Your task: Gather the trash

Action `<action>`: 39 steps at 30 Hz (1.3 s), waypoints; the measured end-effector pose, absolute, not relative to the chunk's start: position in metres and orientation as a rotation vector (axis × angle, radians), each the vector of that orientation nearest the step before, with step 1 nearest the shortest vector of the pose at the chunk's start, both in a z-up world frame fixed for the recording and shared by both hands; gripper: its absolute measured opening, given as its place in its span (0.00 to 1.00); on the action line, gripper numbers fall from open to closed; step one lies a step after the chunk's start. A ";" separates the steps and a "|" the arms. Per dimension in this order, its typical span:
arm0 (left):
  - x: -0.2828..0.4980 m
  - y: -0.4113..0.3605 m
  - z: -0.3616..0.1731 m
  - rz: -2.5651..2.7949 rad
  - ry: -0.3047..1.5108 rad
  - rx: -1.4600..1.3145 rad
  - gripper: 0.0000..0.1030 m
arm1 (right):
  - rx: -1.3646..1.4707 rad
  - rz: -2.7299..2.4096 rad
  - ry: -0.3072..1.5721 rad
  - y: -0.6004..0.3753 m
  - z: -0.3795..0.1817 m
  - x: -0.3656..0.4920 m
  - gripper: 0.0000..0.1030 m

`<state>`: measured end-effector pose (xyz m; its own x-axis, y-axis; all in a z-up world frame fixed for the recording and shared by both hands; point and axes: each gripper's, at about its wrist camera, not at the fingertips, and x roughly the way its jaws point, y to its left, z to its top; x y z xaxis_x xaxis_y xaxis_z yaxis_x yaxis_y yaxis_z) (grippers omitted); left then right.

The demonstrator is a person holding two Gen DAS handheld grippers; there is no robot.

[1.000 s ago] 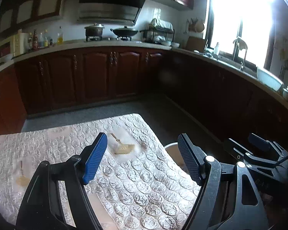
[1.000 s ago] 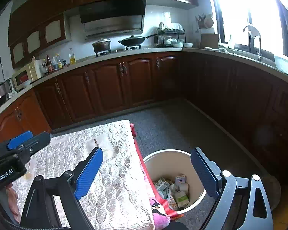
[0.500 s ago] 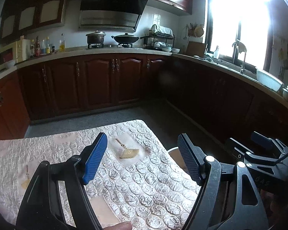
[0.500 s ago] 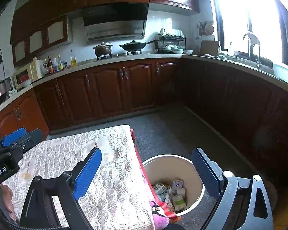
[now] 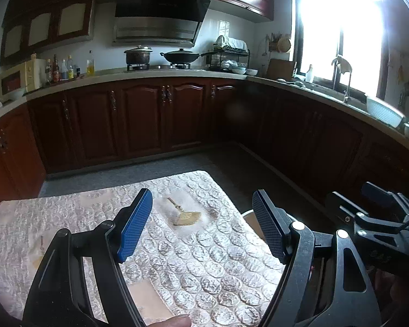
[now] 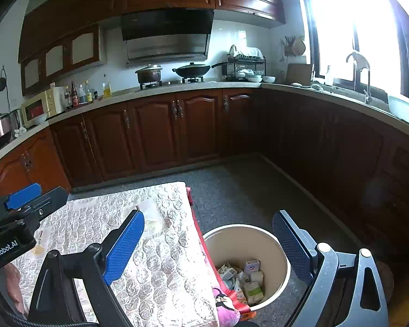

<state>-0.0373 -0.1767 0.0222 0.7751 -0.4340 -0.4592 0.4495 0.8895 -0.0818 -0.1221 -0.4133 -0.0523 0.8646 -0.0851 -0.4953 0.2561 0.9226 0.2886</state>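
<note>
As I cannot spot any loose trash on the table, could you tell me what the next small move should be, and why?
Probably just hold both grippers back and stop. The left gripper and right gripper are open and empty, the silver bubble-textured table cover shows only printed fan motifs, and the round cream waste bin beside the table already holds cartons and wrappers.

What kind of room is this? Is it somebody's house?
It looks like a home kitchen. A pot and a wok sit on a stove under a range hood, wooden cabinets run along the walls, and a faucet stands by the bright window.
</note>
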 end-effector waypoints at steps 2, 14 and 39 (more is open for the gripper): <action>-0.037 -0.177 0.021 -0.478 0.492 0.036 0.73 | 0.359 -0.179 0.498 -0.413 -0.053 -0.122 0.91; -0.036 -0.183 0.017 -0.460 0.499 0.051 0.73 | 0.361 -0.185 0.492 -0.415 -0.056 -0.122 0.91; -0.032 -0.182 0.011 -0.505 0.517 0.052 0.73 | 0.362 -0.201 0.509 -0.421 -0.061 -0.120 0.91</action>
